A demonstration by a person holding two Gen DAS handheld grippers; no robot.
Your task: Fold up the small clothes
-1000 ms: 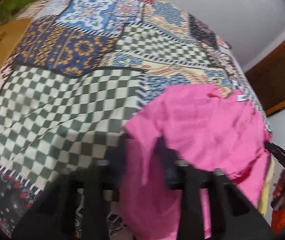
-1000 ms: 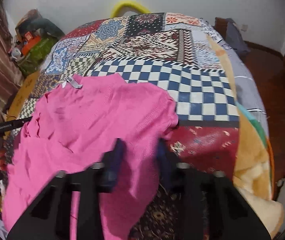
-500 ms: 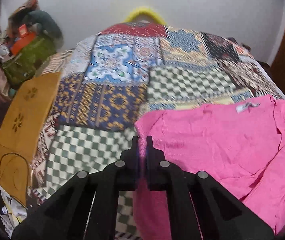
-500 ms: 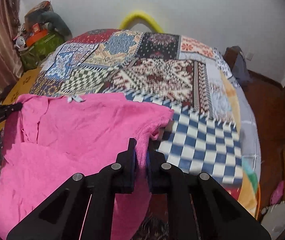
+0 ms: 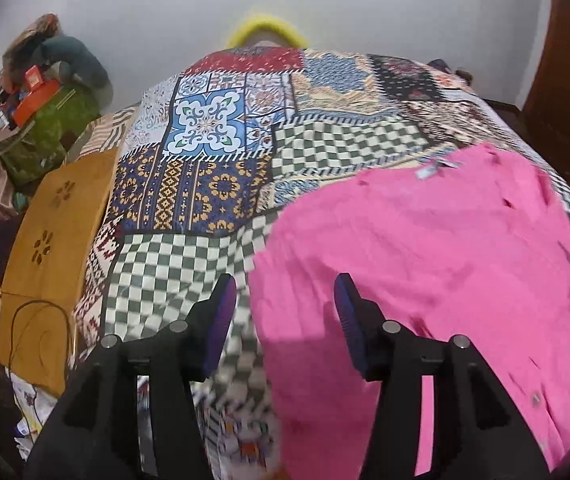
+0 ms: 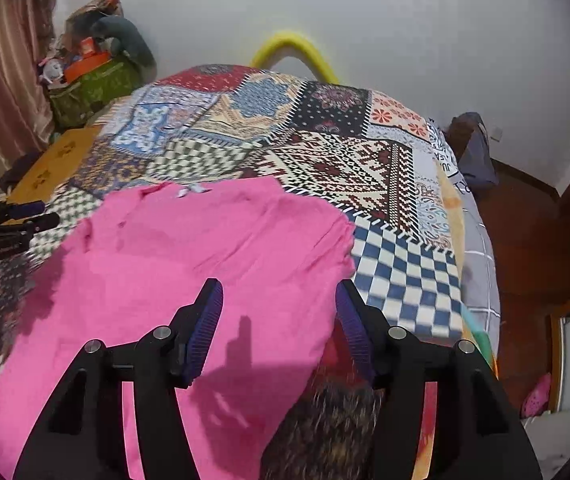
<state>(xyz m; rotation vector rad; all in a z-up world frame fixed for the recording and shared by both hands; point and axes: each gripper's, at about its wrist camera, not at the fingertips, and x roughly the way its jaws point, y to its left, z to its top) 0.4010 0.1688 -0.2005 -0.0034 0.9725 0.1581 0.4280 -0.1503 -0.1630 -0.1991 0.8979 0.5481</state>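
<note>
A pink knitted top (image 5: pixel 437 260) lies spread on a patchwork bedspread (image 5: pixel 205 196), its white neck label (image 5: pixel 431 170) at the far edge. My left gripper (image 5: pixel 285 300) hovers above the top's left edge, its jaws opening and holding nothing. In the right wrist view the same pink top (image 6: pixel 189 264) fills the lower left. My right gripper (image 6: pixel 279 306) hangs over its right edge, jaws opening, with no cloth between the pads. The left gripper (image 6: pixel 25 216) also shows at the far left of that view.
A yellow-brown panel (image 5: pixel 53 248) with flower cut-outs lies along the bed's left side. A green bag (image 6: pixel 89 84) piled with things stands by the curtain. A yellow arch (image 6: pixel 293 50) rises behind the bed. Wooden floor (image 6: pixel 525 224) runs along the right.
Both grippers were shut on the top's edges half a second ago. Now both stand open and higher, and the pink top lies flat on the bedspread.
</note>
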